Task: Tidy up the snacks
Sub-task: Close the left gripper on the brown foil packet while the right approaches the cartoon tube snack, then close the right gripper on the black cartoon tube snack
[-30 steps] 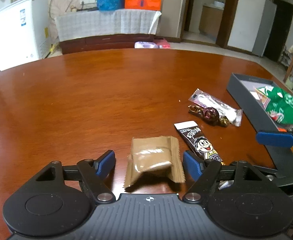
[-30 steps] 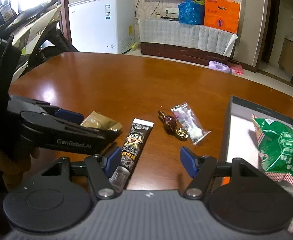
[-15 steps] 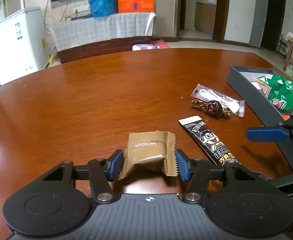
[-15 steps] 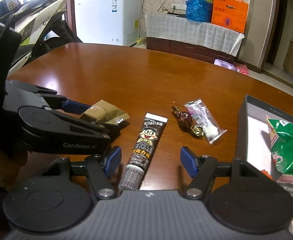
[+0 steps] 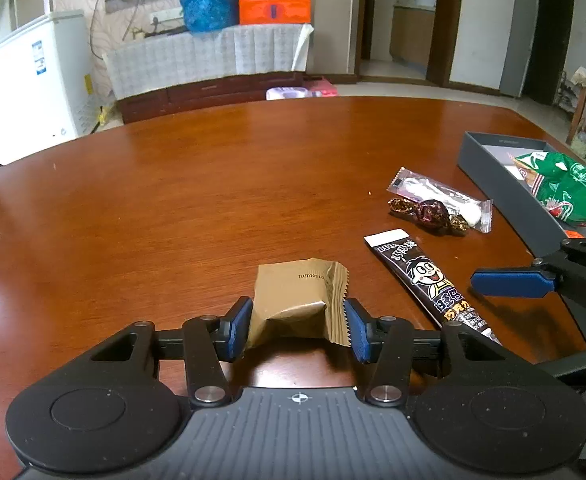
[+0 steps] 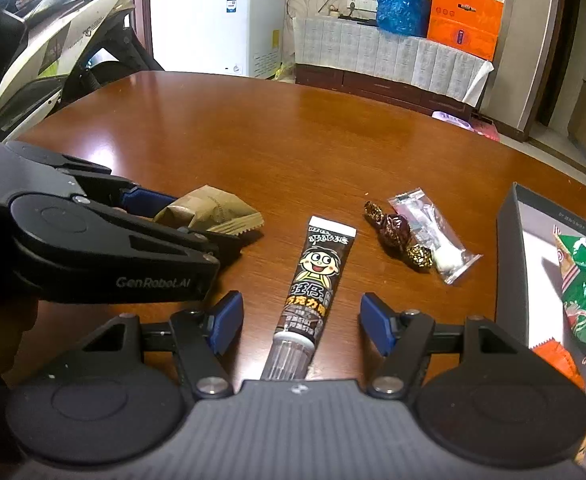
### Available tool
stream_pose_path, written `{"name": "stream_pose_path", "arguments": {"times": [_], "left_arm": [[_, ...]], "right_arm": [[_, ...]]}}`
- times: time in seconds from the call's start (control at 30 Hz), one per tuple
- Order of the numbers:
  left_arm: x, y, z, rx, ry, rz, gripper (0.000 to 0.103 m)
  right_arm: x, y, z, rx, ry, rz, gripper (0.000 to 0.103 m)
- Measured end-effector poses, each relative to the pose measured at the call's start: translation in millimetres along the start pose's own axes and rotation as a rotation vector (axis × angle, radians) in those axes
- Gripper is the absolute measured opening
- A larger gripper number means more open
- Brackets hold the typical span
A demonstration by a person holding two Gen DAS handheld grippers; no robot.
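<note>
My left gripper [image 5: 297, 330] is shut on a brown snack packet [image 5: 297, 302], which bulges between the blue pads and is raised off the table; the packet also shows in the right wrist view [image 6: 209, 214]. My right gripper [image 6: 299, 326] is open, its fingers on either side of a black chocolate tube [image 6: 313, 286] that lies flat on the table [image 6: 253, 140]. The tube [image 5: 425, 280] lies right of the packet in the left wrist view. The grey box [image 5: 509, 196] at the right holds a green snack bag [image 5: 573, 188].
A dark foil candy [image 6: 393, 232] and a clear packet [image 6: 437, 236] lie side by side between the tube and the grey box [image 6: 511, 264]. The left gripper's body [image 6: 93, 240] sits close to my right gripper's left finger. A scooter stands beyond the table's left edge.
My left gripper closed from wide open onto the brown packet and lifted it. My right gripper moved left, so the chocolate tube now lies between its open fingers.
</note>
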State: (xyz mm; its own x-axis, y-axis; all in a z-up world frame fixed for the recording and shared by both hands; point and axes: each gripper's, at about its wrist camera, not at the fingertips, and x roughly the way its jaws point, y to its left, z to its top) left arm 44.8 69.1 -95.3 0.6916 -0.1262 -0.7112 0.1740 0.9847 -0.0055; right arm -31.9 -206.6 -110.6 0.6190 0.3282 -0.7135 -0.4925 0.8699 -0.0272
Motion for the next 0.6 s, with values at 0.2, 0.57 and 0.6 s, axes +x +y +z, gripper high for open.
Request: {"name": "stream_pose_path", "arguments": {"times": [0.2,0.57,0.6], "left_arm": [[0.6,-1.4,-0.5,-0.001,-0.003,0.000,0.051],[-0.7,-2.3,-0.4,-0.002,-0.009,0.002,0.050],[-0.6,-2.3,-0.4,-0.002,-0.009,0.001,0.050]], "right_arm": [[4.4,0.1,-4.0,0.020,-0.008,0.002,0.066],[1.8,-6.1,-7.0,0.033,-0.018,0.021,0.038],[1.7,-6.2,-7.2,0.031,-0.019,0.019,0.037]]}}
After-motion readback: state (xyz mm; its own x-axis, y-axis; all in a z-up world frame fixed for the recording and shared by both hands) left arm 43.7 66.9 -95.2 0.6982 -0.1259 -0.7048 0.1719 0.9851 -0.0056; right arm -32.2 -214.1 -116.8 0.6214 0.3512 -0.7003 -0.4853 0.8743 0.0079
